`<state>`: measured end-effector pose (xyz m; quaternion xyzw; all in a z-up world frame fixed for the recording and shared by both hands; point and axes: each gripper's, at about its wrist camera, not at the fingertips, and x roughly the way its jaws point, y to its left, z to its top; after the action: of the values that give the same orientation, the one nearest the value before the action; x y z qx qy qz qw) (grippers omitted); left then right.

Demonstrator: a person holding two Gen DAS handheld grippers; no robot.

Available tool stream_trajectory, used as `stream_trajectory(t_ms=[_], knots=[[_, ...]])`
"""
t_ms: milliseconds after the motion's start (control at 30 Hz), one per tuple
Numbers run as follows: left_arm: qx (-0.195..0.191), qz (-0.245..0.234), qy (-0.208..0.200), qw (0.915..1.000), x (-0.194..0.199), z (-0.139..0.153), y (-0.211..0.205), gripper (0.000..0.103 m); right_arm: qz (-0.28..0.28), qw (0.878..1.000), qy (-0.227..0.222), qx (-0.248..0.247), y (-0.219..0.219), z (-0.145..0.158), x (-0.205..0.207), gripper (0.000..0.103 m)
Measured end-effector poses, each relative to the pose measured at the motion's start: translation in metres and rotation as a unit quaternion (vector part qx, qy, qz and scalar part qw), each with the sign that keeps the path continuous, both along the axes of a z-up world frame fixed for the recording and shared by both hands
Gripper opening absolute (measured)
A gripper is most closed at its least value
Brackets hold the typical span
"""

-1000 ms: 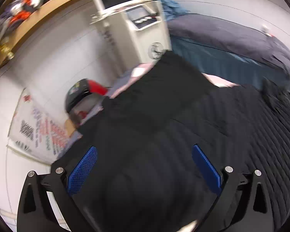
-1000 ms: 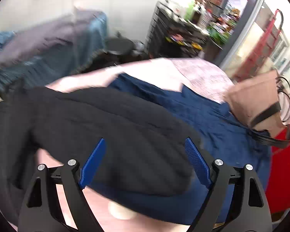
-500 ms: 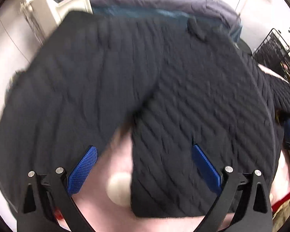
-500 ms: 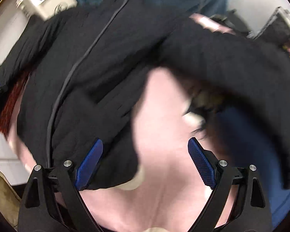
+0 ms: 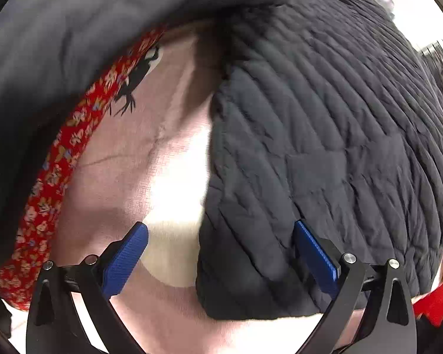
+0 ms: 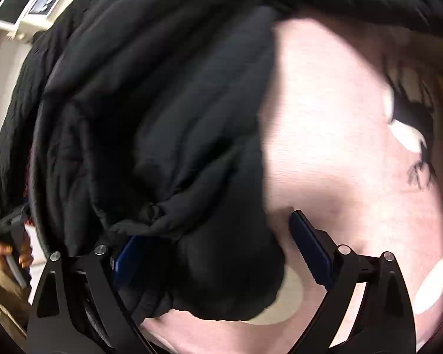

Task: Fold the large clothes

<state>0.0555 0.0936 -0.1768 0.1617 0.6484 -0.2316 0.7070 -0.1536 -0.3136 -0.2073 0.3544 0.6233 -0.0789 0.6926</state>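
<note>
A large black quilted jacket (image 5: 325, 135) lies on a pink cloth-covered surface (image 5: 138, 177). In the left wrist view its lower corner sits between the blue pads of my left gripper (image 5: 221, 253), which is open and close above it. In the right wrist view a bunched black fold of the same jacket (image 6: 168, 124) fills the left half and lies between the pads of my right gripper (image 6: 218, 253), which is open; the fabric partly hides its left pad (image 6: 127, 256).
A red floral fabric (image 5: 59, 171) runs along the left beside dark grey cloth (image 5: 59, 35). The pink cloth (image 6: 339, 135) carries black and white prints. A white machine (image 6: 35, 3) stands at the far upper left.
Both grippers have dropped down close to the jacket on the pink cloth. The room view is gone; the jacket's corner and fold now lie between the open pads.
</note>
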Motion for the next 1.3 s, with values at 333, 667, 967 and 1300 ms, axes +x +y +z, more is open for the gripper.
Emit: stream_trajectory(t_ms=[333,667,967,1300], knots=[[-0.032,0.011,0.018,0.9993,0.026,-0.013,0.003,0.097,-0.008,1.000,-0.014,0.024,-0.006,0.010,-0.012,0.041],[-0.058,-0.053,0.037,0.9962,0.026,0.005,-0.031,0.017,-0.050,0.996,-0.050,0.048,-0.010,0.063,-0.035,0.015],[-0.156,-0.028,0.040,0.9865,0.042,0.086,-0.004,0.010,-0.083,0.995,-0.040,0.039,-0.028,0.189,-0.106,0.009],[-0.049,0.063,0.075,0.9940,0.071,0.019,0.019,0.016,-0.030,0.997,0.058,-0.042,-0.004,0.123,-0.104,0.087]])
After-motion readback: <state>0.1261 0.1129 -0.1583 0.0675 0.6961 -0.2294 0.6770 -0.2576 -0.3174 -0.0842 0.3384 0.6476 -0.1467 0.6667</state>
